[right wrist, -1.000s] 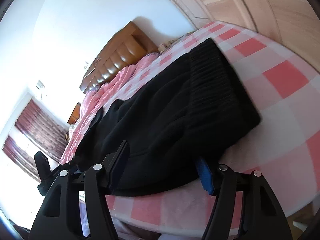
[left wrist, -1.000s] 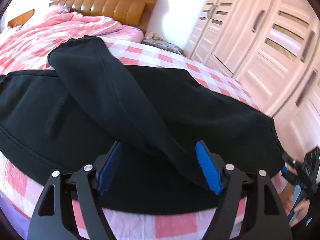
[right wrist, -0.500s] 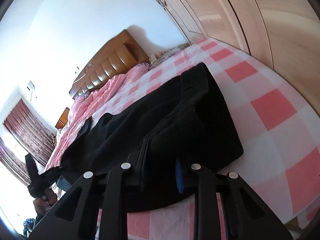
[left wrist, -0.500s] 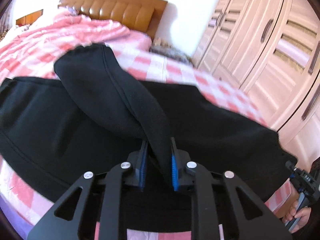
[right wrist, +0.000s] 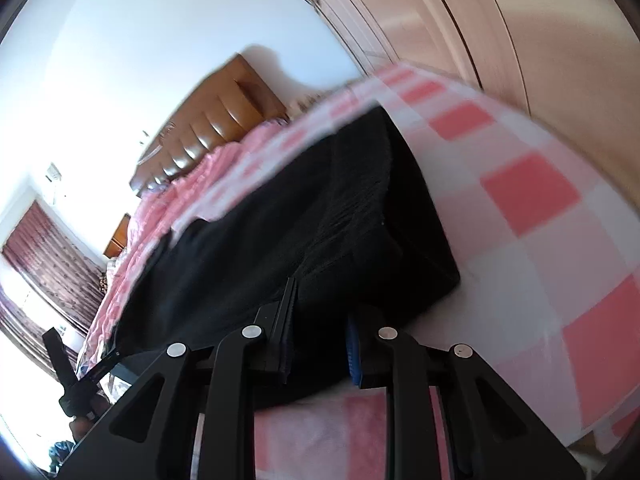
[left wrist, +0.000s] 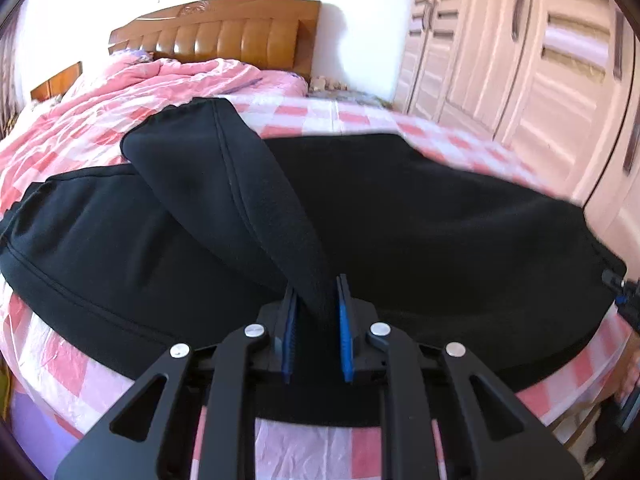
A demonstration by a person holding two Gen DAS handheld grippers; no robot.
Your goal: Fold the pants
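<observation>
Both grippers clamped on black pants (left wrist: pixel 420 216).
Left gripper (left wrist: pixel 316 320) pinches the leg; right gripper (right wrist: pixel 320 332) grips the waistband; pants lie along the bed (left wrist: pixel 312 452) edge.

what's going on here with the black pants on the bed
A person is folding black pants spread across a bed with a pink checked sheet, using a handheld tool in each hand. The left tool is shut on a strip of fabric from the leg that lies diagonally over the rest. The right tool is shut on the pants' near edge at the other end. The fold itself is not yet made.
</observation>
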